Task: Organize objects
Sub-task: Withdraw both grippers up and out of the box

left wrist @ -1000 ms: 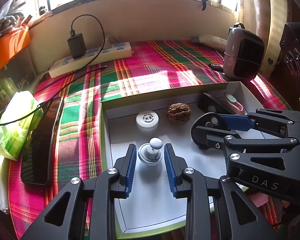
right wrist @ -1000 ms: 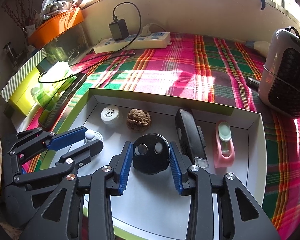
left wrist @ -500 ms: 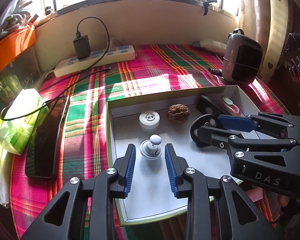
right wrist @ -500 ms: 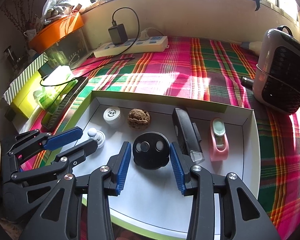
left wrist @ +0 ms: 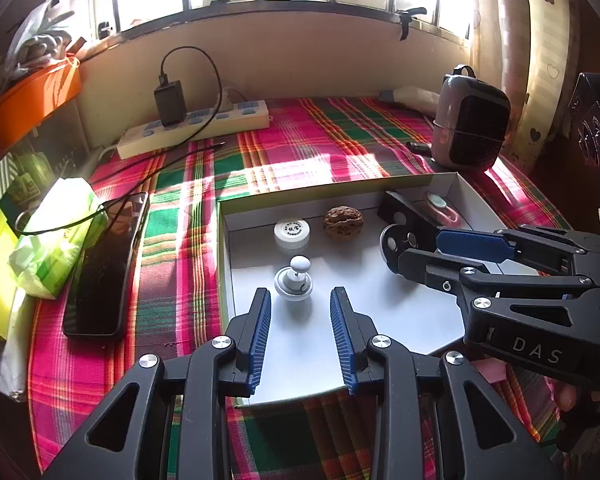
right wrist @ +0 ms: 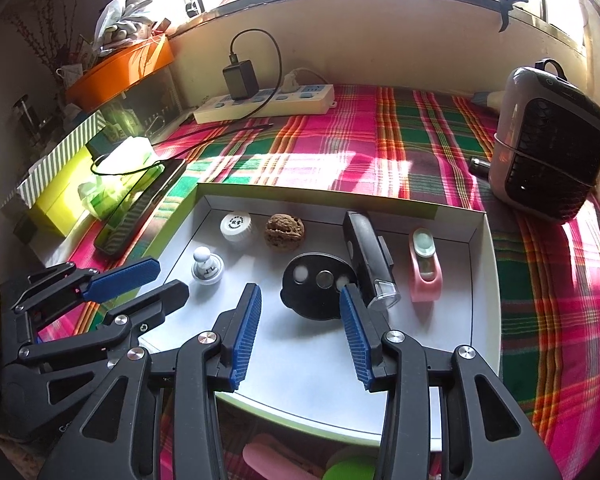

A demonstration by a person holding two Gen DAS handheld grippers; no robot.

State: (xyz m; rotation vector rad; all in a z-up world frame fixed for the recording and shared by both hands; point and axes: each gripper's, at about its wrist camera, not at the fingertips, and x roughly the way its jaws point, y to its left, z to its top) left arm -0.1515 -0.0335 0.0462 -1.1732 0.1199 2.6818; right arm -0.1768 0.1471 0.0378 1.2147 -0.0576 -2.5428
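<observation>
- The bench [left wrist: 300, 148] wears a plaid cloth in pink, green and red and carries everything else.
- A shallow white box [right wrist: 476, 280] with a green rim sits on the cloth near the front edge; the task's small things lie inside it.
- A grey-and-black heater [right wrist: 548, 140] stands at the far right of the bench, well apart from the box.
- A white power strip [left wrist: 196, 128] lies along the back wall with a black charger [left wrist: 170, 102] plugged in.
- A dark phone [left wrist: 106, 264] lies just left of the box, beside a green tissue pack [left wrist: 56, 236].
- The left gripper [left wrist: 299, 300] hovers above the box floor, its fingers [left wrist: 260, 332] narrowly parted, having just been opening, with nothing between them; the white knob [left wrist: 294, 278] stands just beyond the tips.
- The right gripper [right wrist: 298, 294] has its fingers moderately apart, having just been opening; the black round disc [right wrist: 318, 290] lies just beyond and between the tips, apparently untouched.
- A black torch [right wrist: 366, 256] lies right of the disc, touching it.
- A pink clip-like piece [right wrist: 424, 268] lies near the box's right wall.
- A walnut [right wrist: 285, 230] and a white cap [right wrist: 237, 225] sit side by side at the back wall of the box.
</observation>
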